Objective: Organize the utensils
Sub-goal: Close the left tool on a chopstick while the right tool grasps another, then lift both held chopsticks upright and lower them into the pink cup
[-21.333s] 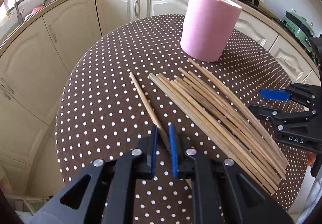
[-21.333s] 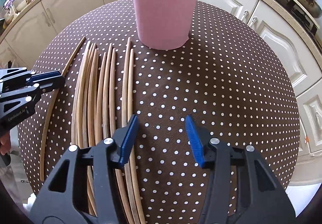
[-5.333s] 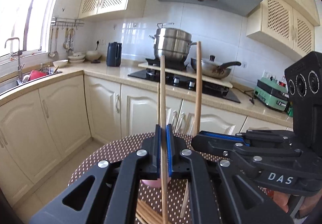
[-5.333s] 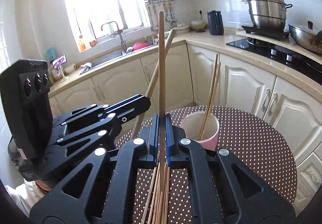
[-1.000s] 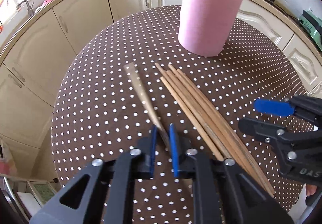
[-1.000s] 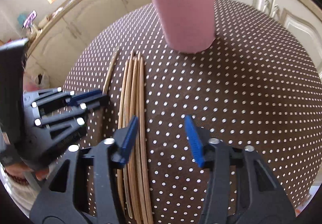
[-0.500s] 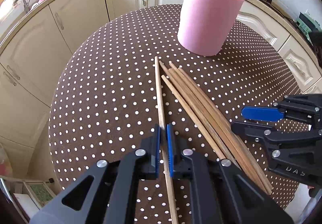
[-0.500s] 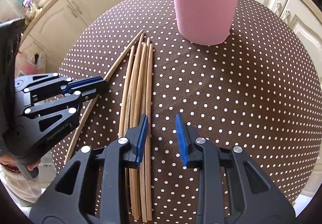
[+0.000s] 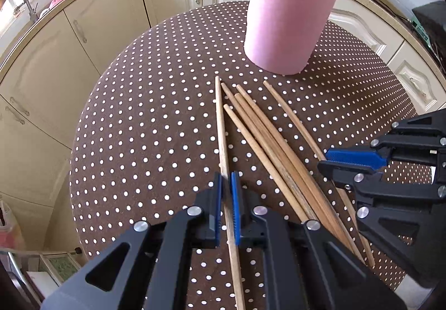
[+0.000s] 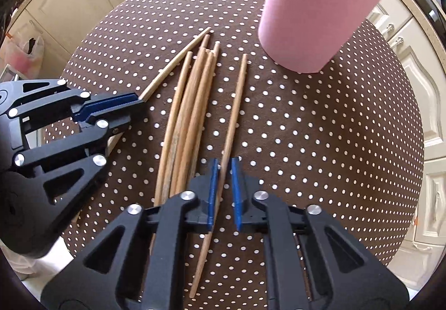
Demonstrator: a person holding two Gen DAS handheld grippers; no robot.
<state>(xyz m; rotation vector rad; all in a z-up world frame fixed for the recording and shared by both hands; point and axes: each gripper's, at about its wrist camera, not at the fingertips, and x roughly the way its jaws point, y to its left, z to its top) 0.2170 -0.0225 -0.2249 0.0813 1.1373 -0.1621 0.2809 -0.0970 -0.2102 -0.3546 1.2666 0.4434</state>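
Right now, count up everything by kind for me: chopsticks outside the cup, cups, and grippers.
Chopsticks outside the cup: 6 (one in the left gripper, one in the right gripper, whose jaws have just closed on it, 4 loose)
Pink cup: 1
Grippers: 2
Total: 9
Chopsticks standing in the cup run out of frame, so uncounted.

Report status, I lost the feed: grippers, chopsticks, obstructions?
Left hand-held gripper shut on chopstick. Right hand-held gripper shut on another chopstick. Pink cup unobstructed.
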